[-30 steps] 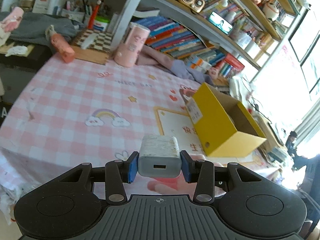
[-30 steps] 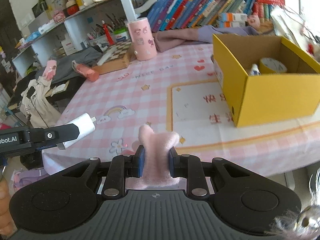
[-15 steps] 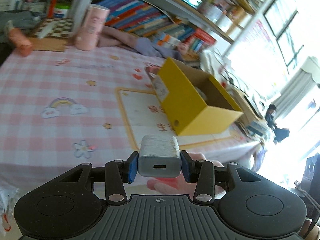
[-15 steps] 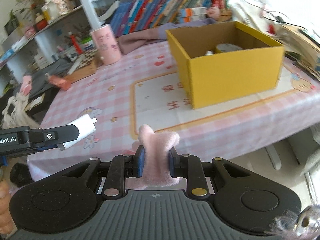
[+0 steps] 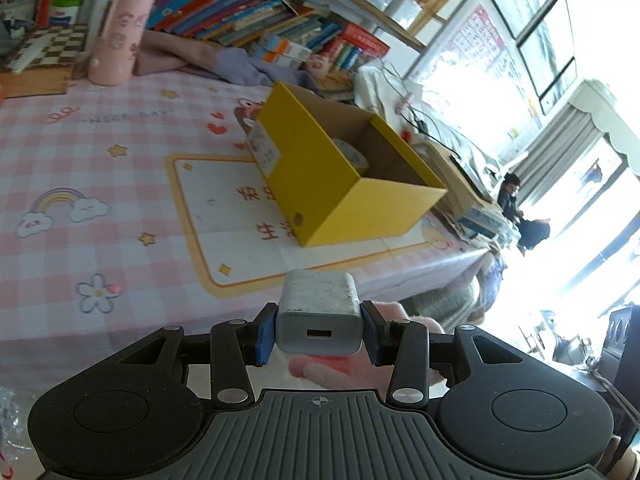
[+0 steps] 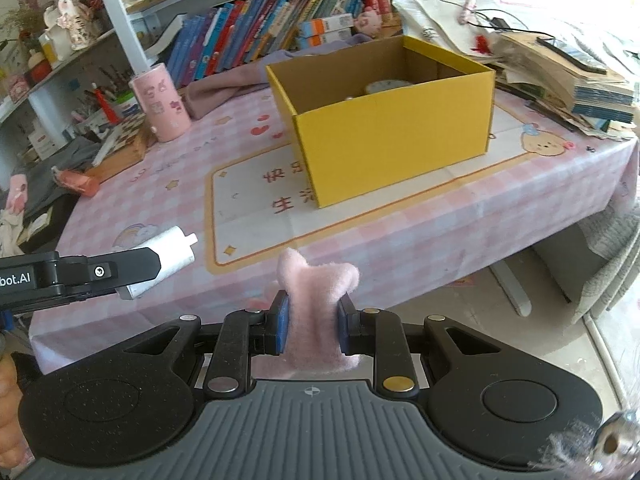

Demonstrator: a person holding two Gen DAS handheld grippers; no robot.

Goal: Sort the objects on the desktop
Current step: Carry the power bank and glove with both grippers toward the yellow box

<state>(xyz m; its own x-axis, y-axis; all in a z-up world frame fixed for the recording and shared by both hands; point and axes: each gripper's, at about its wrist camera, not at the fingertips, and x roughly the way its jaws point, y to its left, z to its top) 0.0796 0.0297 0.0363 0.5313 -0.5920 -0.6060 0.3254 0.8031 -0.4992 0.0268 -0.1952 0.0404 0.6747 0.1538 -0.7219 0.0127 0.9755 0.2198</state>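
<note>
My left gripper is shut on a white USB charger, held off the table's front edge; it also shows from the side in the right wrist view. My right gripper is shut on a pink fuzzy cloth piece, also off the front edge. The open yellow box stands on the pink checked tablecloth ahead of both grippers, with a tape roll inside. The box also shows in the left wrist view.
A pink cylinder holder stands at the back left, with a checkerboard and an orange-pink item nearby. A purple cloth lies before the bookshelf. A stack of books and papers sits right of the box.
Both grippers have swung right and pulled back from the table while still holding their objects; the yellow box now sits more central in both views.
</note>
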